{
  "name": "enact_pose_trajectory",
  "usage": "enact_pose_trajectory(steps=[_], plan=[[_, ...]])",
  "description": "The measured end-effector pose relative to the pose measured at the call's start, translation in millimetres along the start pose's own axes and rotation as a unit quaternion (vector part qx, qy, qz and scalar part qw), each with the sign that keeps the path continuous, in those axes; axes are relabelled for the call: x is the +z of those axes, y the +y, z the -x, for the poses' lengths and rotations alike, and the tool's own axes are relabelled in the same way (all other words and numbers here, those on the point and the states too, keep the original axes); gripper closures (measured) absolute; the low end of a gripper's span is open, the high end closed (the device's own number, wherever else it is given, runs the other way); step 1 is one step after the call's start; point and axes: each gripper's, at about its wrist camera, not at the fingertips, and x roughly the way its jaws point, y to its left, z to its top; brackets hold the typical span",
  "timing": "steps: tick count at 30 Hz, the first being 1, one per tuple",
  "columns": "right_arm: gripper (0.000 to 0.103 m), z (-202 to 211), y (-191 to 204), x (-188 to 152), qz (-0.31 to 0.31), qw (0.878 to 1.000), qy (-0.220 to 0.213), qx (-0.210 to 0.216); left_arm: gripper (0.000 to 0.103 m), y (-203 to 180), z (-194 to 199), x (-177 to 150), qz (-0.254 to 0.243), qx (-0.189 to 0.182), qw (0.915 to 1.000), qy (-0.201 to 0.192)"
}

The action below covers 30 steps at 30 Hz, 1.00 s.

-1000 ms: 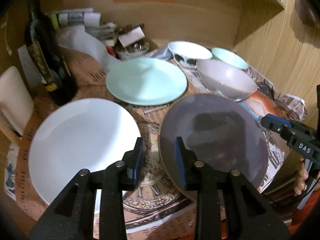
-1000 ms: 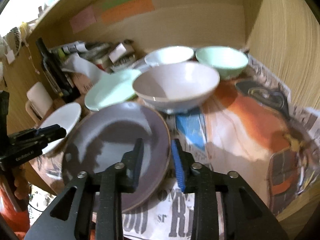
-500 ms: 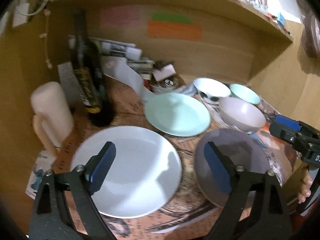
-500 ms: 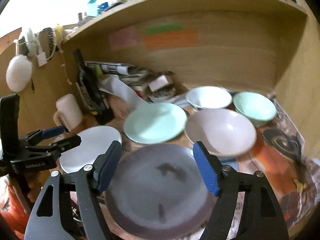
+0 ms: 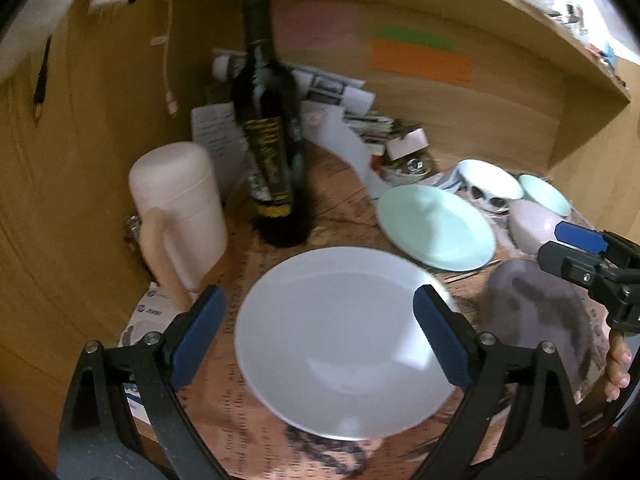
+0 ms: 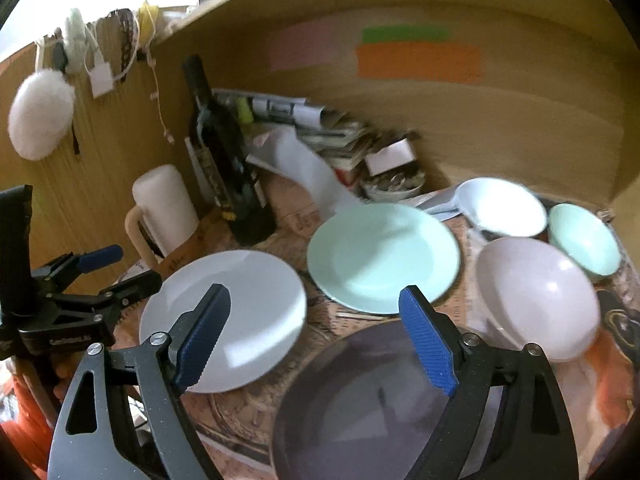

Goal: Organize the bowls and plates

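1. Left wrist view: left gripper (image 5: 318, 330) has jaws spread wide, having just been opening, with nothing clamped. White plate (image 5: 344, 340) lies flat on the surface (image 5: 340, 204) below, framed between the blue pads, not touched.
2. Same view: mint plate (image 5: 436, 226) sits behind the white one, grey plate (image 5: 536, 320) to its right. White bowl (image 5: 490, 184), mint bowl (image 5: 546, 198) and lilac bowl (image 5: 532, 224) are clustered at far right.
3. Risk here: dark bottle (image 5: 270, 140) and pink jug (image 5: 180, 208) stand close behind and left of the white plate. A sweep toward the plate rim could tip the bottle.
4. Pose: left gripper is pitched down, hovering clear of the plate. Fingers (image 5: 618, 364) of the person's other hand show at the right edge, under the right gripper (image 5: 576, 248).
5. Right wrist view: right gripper (image 6: 314, 338) is also wide and empty, jaws just been opening. Grey plate (image 6: 360, 400) lies beneath it.
6. Same view: lilac bowl (image 6: 538, 296) lies just right of the grey plate and mint plate (image 6: 382, 256) just beyond it. A careless edge grab could knock either one.
7. Pose: right gripper angled down, off the surface. Left gripper (image 6: 108, 268) is visible far left, apart from the white plate (image 6: 236, 316).
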Motion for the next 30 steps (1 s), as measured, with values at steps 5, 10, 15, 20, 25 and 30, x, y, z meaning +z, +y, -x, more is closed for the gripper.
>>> enact_pose_trajectory(steps=[5,10,15,20,25,30], plan=[[0.018,-30,6,1,-0.005,0.999,0.038,0.007,0.007,21,-15,-5,0.010,0.006,0.9997,0.023],[0.019,-53,9,-4,-0.012,0.996,0.081,0.016,0.007,38,-34,-13,0.020,0.002,0.9982,0.057],[0.034,-72,16,-10,0.001,0.992,0.125,0.018,0.007,46,-46,-20,0.027,-0.012,0.9965,0.078],[0.053,-87,14,-13,-0.001,0.987,0.161,0.017,0.007,52,-47,-24,0.027,-0.023,0.9963,0.078],[0.065,-98,9,-12,-0.019,0.982,0.186,0.026,0.022,54,-50,-26,0.027,-0.032,0.9955,0.085],[0.071,-105,7,-8,-0.020,0.978,0.203,0.033,0.035,55,-55,-29,0.029,-0.044,0.9939,0.097]])
